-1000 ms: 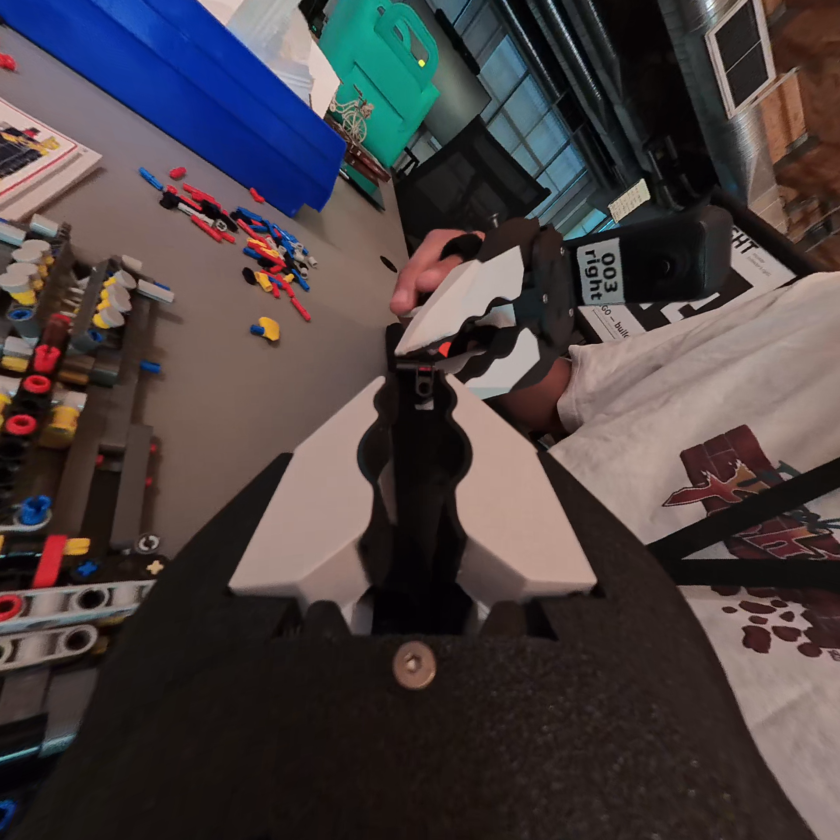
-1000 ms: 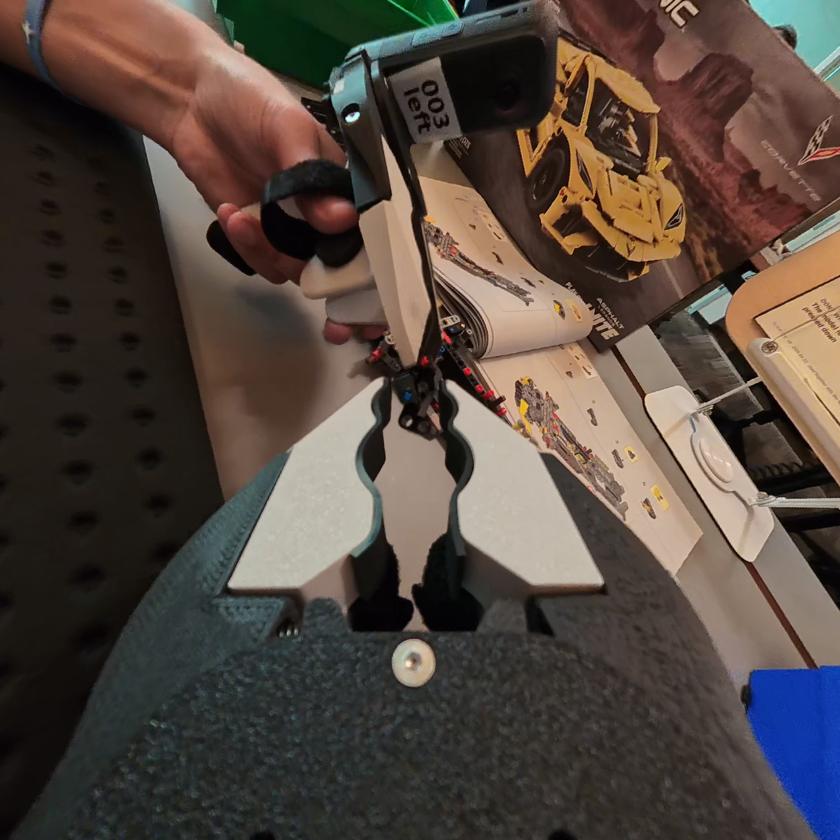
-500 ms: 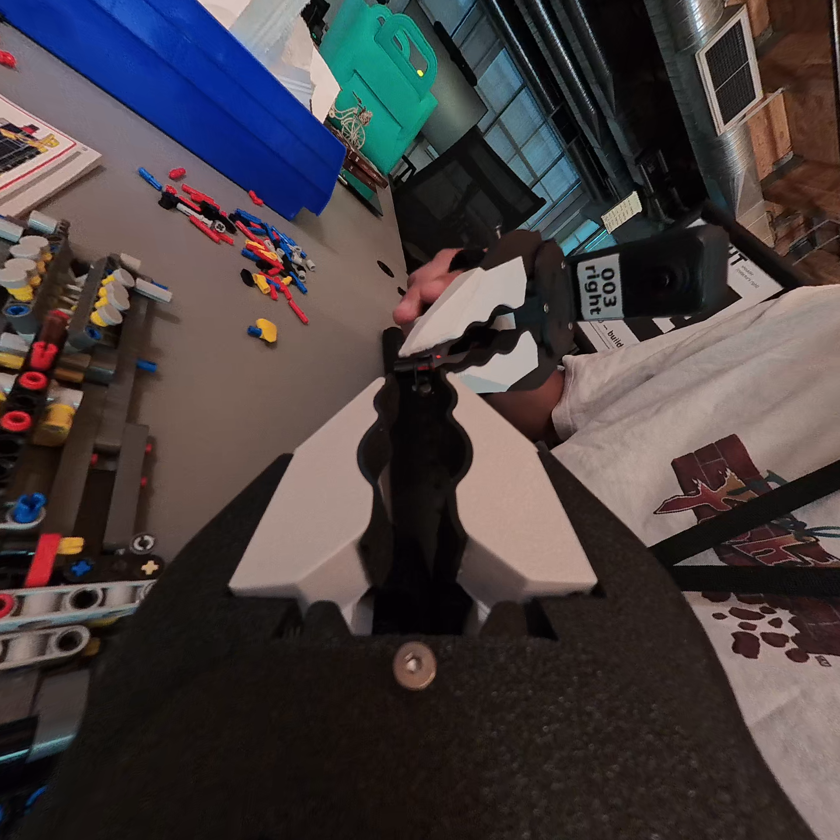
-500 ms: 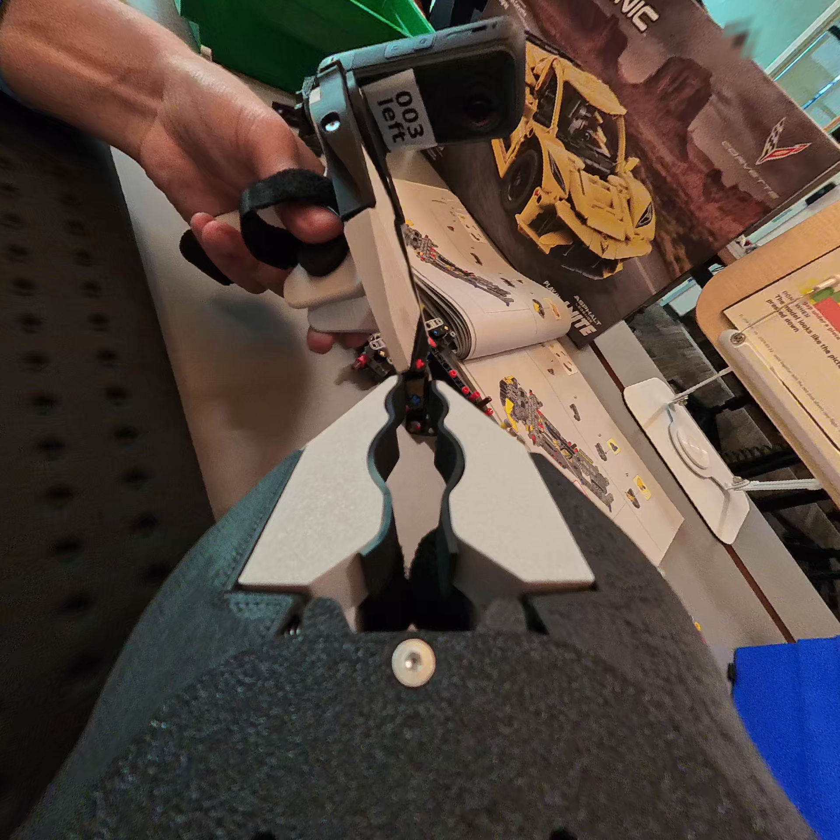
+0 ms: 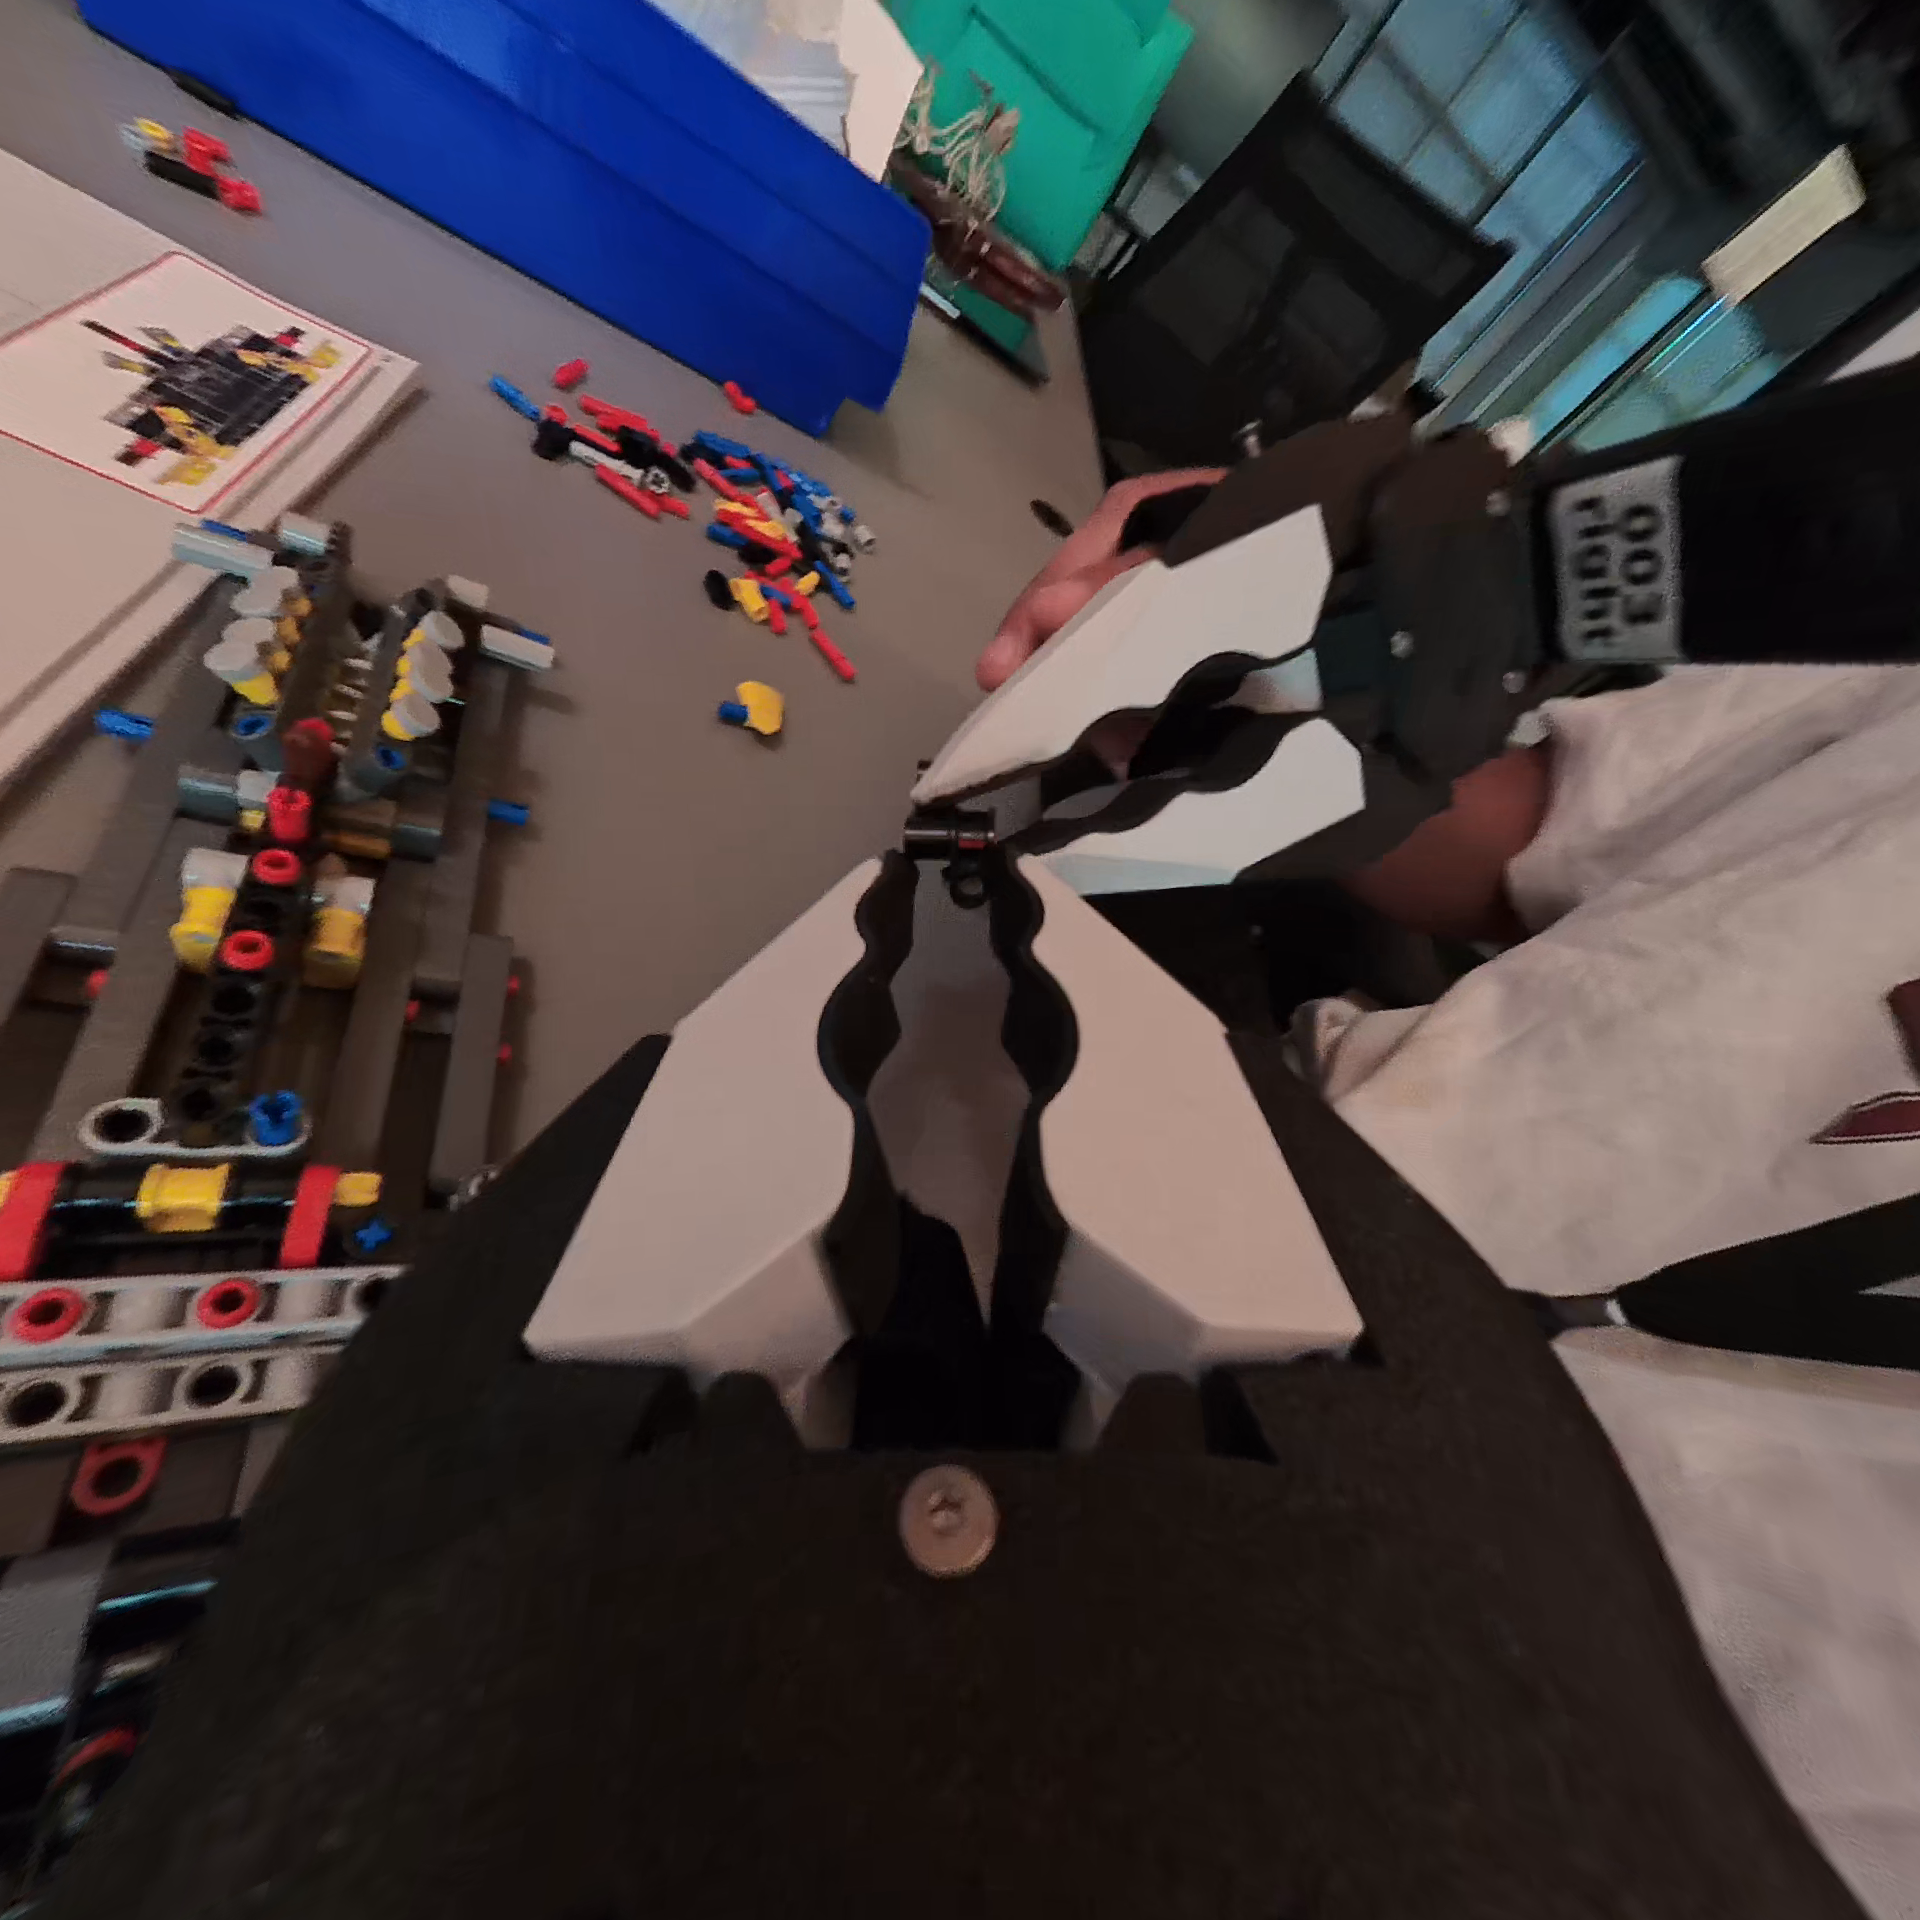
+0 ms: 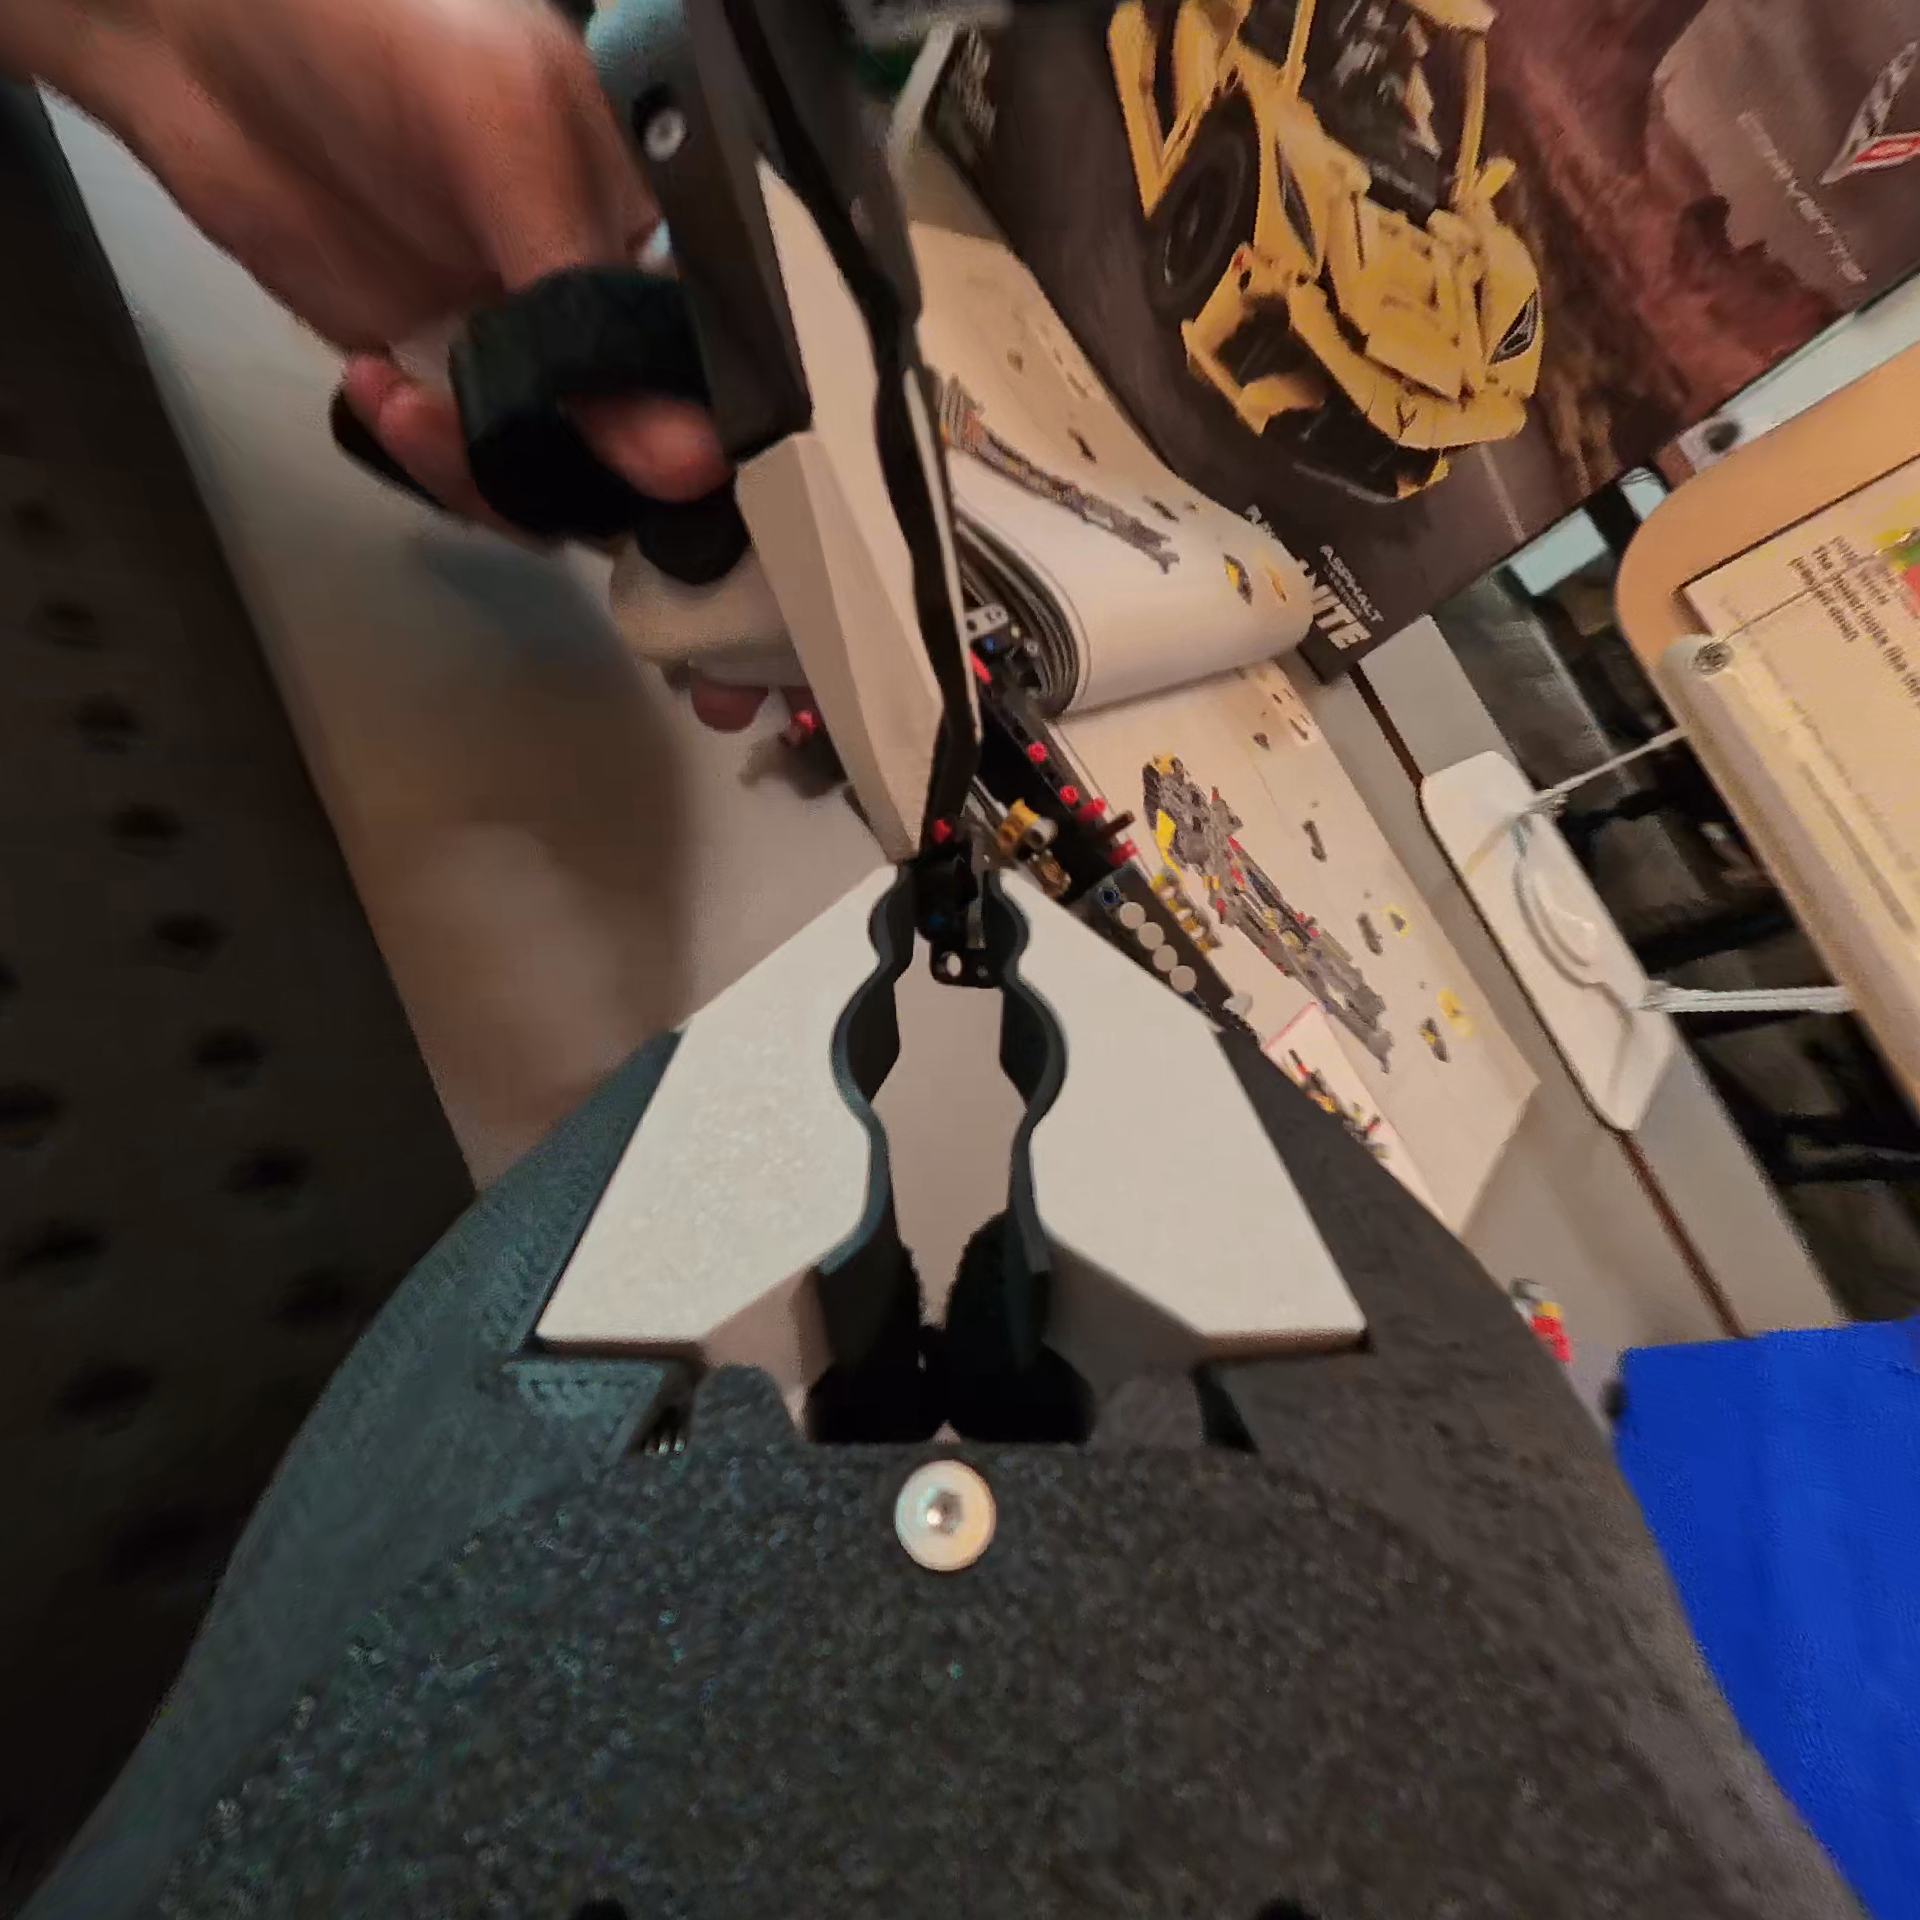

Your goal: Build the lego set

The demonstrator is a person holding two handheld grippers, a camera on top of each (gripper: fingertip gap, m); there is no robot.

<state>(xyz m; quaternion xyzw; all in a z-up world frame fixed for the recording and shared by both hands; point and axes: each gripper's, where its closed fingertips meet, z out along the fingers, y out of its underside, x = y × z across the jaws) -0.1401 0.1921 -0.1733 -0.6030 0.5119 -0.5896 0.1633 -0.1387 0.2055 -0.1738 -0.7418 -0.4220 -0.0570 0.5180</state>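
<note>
Above the grey table (image 5: 644, 831), small black lego piece (image 5: 951, 847) pinched between both clenched claws' tips.

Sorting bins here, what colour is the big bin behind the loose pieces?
Blue bin, clearest in the left wrist view.

**Two wrist cameras, nose to nose over the table**

Left wrist view: riding just behind the left gripper (image 5: 951, 883), looking forward along its fingers, tilted hard so the grey table (image 5: 644, 831) slants away to the left. Very close in; the right gripper (image 5: 961, 805) dead ahead, tips almost meeting. Beyond, a blue bin (image 5: 582, 197) at the far edge.

Right wrist view: mounted the same way on the right gripper (image 6: 951, 904), facing the opposite direction, toward the instruction booklet (image 6: 1299, 831) and box (image 6: 1403, 260). Left gripper (image 6: 940, 831) looming from above.

Shared ground: the small black piece (image 5: 951, 842) between the tips, probably the same one (image 6: 961, 935) in both, though blurred.
</note>
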